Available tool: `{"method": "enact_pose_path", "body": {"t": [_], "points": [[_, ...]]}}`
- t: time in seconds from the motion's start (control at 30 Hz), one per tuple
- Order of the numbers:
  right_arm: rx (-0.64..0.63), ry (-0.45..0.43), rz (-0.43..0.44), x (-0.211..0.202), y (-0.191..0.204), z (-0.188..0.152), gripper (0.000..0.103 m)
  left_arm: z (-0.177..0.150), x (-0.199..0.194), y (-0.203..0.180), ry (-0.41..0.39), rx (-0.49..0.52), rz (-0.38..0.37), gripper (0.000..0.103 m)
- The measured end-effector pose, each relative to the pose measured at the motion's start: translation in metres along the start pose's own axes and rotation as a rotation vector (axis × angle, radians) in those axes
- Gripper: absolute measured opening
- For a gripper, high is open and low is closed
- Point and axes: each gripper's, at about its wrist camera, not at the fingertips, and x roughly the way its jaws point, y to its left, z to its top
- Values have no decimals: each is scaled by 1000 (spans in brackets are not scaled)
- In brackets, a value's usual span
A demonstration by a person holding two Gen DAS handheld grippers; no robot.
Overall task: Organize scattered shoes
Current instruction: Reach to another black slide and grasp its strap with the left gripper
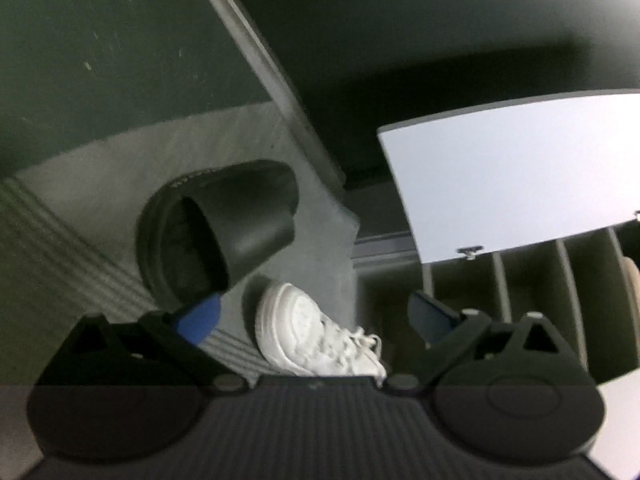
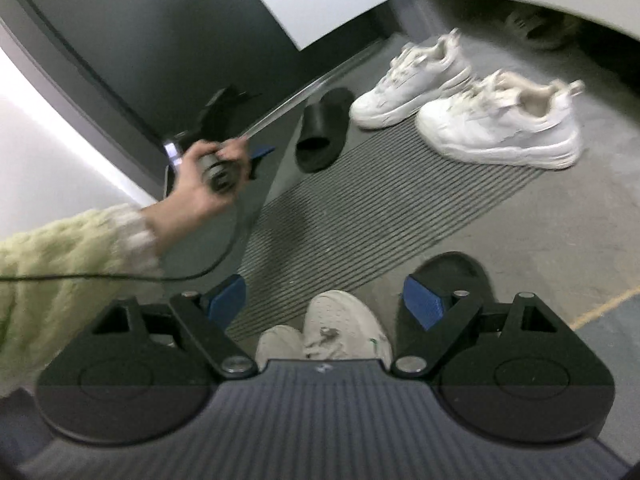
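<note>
Right wrist | both claws (image 2: 324, 300) (image 1: 316, 316) spread, empty | black slide (image 2: 320, 136) at mat's (image 2: 360, 200) edge

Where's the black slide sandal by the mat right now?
In the right wrist view the black slide sandal lies upper centre at the ribbed mat's far edge, left of the two white sneakers; the left gripper is beside it.

Matt rubber slide (image 2: 322, 132); ribbed mat (image 2: 372, 200).
</note>
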Motion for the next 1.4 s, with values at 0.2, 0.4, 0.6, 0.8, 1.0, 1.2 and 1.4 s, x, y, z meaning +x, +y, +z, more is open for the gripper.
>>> {"method": "enact_pose_path", "body": {"t": [0.2,0.4,0.6,0.8,1.0,1.2,1.4], "points": [[7,33,7,40,-12,10,88,0,48,11,-20,77,80,86],[-39,97,-71,65,-15,6,88,-3,78,35,-55,-62,87,83],[4,134,-66,77,-20,1,88,-11,84,24,-85,-4,128,16],[-24,102,-32,61,-7,-5,88,-20,55,15,-81,37,119,13],[-9,41,-11,43,-4,-3,88,-31,-3,16,-55,70,132,12],[20,23,72,23,4,-11,88,-73,-84,45,-22,31,177,12],[2,26,117,5,15,-18,88,-96,-134,72,23,56,266,15]]}}
